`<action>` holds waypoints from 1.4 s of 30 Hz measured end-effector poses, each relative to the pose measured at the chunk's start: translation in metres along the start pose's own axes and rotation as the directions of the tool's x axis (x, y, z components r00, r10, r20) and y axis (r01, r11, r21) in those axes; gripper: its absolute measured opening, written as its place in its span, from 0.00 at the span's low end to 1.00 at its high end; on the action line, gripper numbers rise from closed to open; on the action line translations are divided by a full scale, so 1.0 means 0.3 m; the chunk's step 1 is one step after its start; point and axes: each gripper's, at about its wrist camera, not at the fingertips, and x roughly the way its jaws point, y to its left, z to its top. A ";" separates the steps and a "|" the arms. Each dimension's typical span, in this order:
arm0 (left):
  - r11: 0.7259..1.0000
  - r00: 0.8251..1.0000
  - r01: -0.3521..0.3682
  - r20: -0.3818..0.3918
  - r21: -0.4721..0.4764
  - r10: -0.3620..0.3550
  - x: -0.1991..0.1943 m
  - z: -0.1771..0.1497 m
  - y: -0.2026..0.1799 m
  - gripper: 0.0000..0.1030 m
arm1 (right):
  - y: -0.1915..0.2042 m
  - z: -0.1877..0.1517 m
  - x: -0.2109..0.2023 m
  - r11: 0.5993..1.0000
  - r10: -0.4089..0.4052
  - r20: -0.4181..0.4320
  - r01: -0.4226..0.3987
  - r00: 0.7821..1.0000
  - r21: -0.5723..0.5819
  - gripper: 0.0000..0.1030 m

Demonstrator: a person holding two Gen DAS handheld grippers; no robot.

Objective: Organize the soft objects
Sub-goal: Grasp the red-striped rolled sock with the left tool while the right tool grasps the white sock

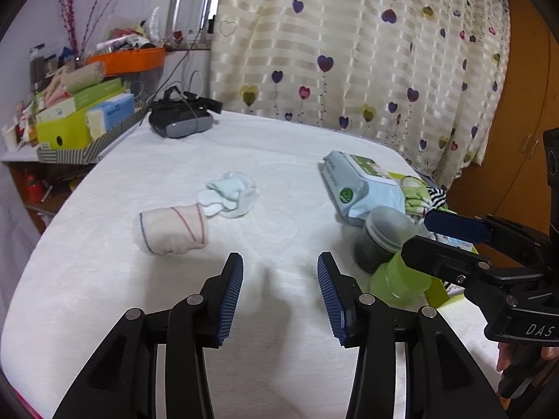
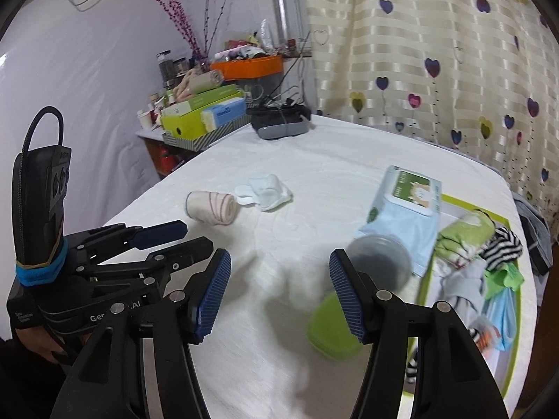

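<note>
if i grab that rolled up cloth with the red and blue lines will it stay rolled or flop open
The rolled cloth looks like soft gauze, so it would probably squash between the fingers rather than resist. Its loose end by the white socks may unwind if lifted from one side. It lies on its side, so a push could roll it across the white sheet.

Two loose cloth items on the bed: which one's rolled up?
The beige cloth with red and blue stripe lines, rolled into a tube. The white-and-mint one just behind it, touching its end, is a loose crumpled bunch.
</note>
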 end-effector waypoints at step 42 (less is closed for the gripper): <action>0.991 0.998 -0.030 -0.057 -0.128 0.023 0.209 0.101 0.461 0.45 | 0.018 0.229 0.658 0.975 0.015 -0.211 0.033 0.977 0.221 0.53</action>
